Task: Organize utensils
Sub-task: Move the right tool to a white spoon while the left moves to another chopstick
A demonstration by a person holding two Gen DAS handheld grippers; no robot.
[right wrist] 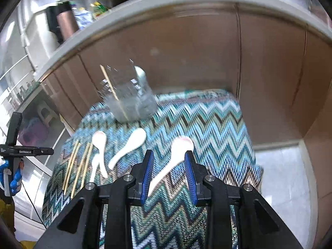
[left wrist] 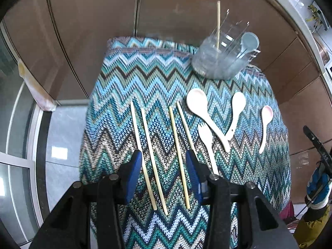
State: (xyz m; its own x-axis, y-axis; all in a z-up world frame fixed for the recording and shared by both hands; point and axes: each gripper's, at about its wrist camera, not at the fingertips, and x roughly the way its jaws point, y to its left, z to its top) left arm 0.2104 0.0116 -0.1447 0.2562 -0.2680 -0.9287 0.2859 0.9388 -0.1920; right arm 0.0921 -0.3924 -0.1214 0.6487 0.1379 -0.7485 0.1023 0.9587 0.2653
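Observation:
A clear plastic holder [left wrist: 222, 60] stands at the far right of a zigzag-patterned cloth [left wrist: 145, 78] and holds one chopstick [left wrist: 218, 25] and a blue spoon [left wrist: 249, 43]. Several chopsticks [left wrist: 153, 157] lie side by side; my left gripper [left wrist: 164, 157] is open above them. Beside them lie a white fork [left wrist: 207, 145] and three white spoons [left wrist: 199, 108]. In the right wrist view my right gripper [right wrist: 169, 157] is open around the handle of a white spoon [right wrist: 178, 151]. The holder [right wrist: 132, 103] stands beyond it.
Brown cabinet doors [left wrist: 166, 6] stand behind the cloth-covered surface. A counter [right wrist: 145, 2] above carries bottles and a flask [right wrist: 66, 22]. Tiled floor [right wrist: 280, 176] lies to the right of the surface, glass panels [left wrist: 16, 124] to the left.

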